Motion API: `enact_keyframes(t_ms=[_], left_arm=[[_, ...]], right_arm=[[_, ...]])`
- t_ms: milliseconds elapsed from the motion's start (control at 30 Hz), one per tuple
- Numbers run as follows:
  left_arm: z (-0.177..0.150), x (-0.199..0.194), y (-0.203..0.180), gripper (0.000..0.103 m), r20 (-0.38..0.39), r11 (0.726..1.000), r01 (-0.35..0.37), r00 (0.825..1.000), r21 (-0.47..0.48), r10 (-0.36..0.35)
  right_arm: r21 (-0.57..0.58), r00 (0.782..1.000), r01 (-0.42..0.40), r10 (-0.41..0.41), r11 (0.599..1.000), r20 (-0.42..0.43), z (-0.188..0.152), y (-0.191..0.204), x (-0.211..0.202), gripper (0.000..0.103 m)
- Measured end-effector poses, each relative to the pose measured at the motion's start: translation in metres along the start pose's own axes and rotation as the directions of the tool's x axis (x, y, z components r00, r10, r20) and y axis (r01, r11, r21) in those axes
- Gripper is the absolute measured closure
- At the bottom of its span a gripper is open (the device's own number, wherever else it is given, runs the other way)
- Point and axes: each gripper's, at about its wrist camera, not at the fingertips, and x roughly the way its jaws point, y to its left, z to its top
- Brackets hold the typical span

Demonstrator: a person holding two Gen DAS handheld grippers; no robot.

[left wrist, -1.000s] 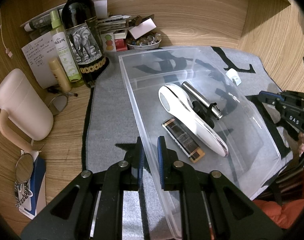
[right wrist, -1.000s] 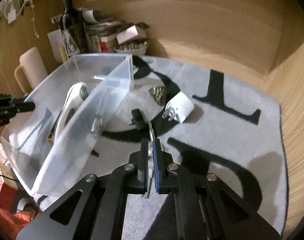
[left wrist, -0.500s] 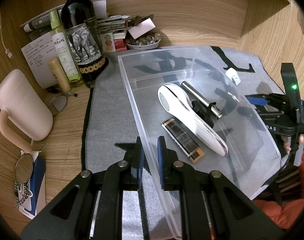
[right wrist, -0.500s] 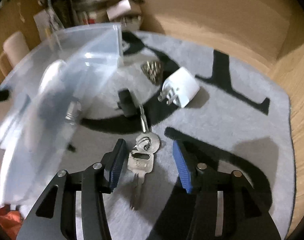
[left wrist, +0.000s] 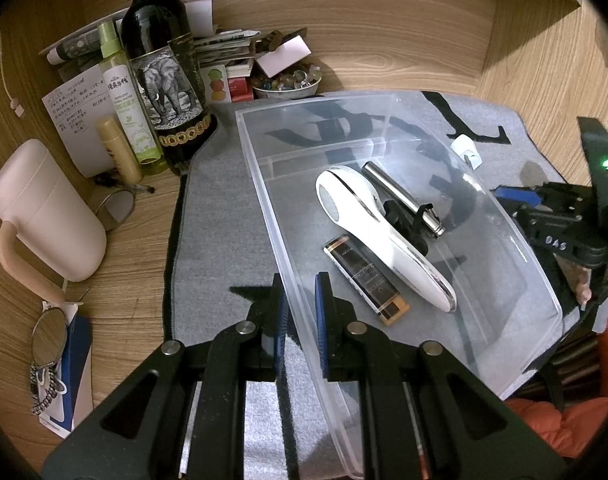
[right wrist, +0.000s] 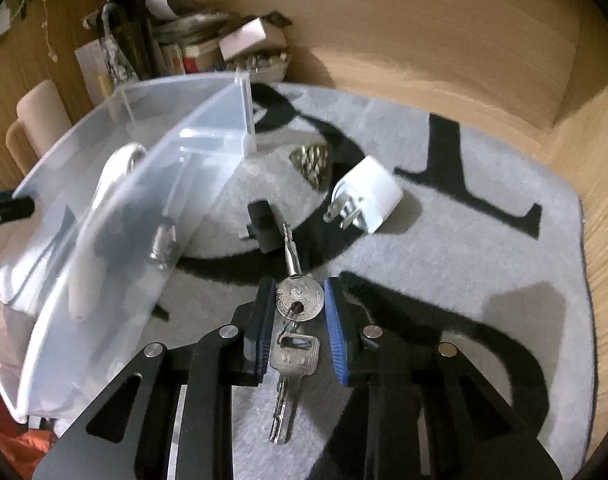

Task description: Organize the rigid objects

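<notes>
Left wrist view: the left gripper (left wrist: 299, 312) has its blue-padded jaws pinched on the near-left wall of the clear rectangular plastic bin (left wrist: 263, 184), one pad outside and one inside. The bin rests on a grey felt mat with black letter shapes (left wrist: 219, 216). Inside the bin lie a white handheld device with a silver trim line (left wrist: 380, 232), its long axis running from far-left to near-right with the broad head at the far end; a slim silver metal cylinder (left wrist: 400, 200) roughly parallel beside it on the right; and a dark rectangular bar with a gold end (left wrist: 366, 280) just left of the white device, gold end nearer the camera. Beyond the mat stand a dark wine bottle with an elephant label (left wrist: 163, 68) and a pale pink jug (left wrist: 43, 212). The right gripper (left wrist: 520, 196) shows at the right edge — too side-on here to read its jaws.

Right wrist view: the right gripper (right wrist: 297, 320) has its jaws spread, straddling a bunch of silver keys on a ring (right wrist: 295, 328) that lies on the mat; neither pad visibly touches it. The keys' long axis runs along the fingers — one blade points away, the other back toward the camera. Further out lie a small black block (right wrist: 261, 224), a white plug adapter (right wrist: 368, 196) with prongs pointing left, and a small pinecone-like object (right wrist: 312, 160).
</notes>
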Motion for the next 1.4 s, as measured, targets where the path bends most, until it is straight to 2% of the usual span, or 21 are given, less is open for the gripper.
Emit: enact_keyframes(t_ms=[233, 500, 833, 1067, 1400], left_arm=[[0.0, 0.0, 0.0, 0.092, 0.0, 1.0, 0.0, 1.0, 0.001, 0.0], [-0.001, 0.0, 0.001, 0.092, 0.002, 1.0, 0.001, 1.0, 0.003, -0.001], [-0.001, -0.001, 0.001, 0.092, 0.002, 1.0, 0.0, 1.0, 0.004, 0.0], [-0.001, -0.001, 0.001, 0.092, 0.002, 1.0, 0.001, 1.0, 0.004, -0.001], [0.0, 0.0, -0.001, 0.092, 0.002, 1.0, 0.0, 1.0, 0.004, 0.0]], right_arm=[[-0.002, 0.996, -0.006, 0.006, 1.0, 0.094, 0.016, 0.004, -0.03, 0.08], [-0.036, 0.977, -0.011, 0.018, 0.999, 0.211, 0.042, 0.017, -0.062, 0.08], [-0.144, 0.944, -0.077, 0.119, 0.987, 0.307, 0.071, 0.059, -0.087, 0.08], [-0.199, 0.938, -0.124, 0.181, 0.972, 0.297, 0.076, 0.083, -0.08, 0.08], [-0.221, 0.973, -0.152, 0.185, 0.963, 0.14, 0.062, 0.096, -0.029, 0.08]])
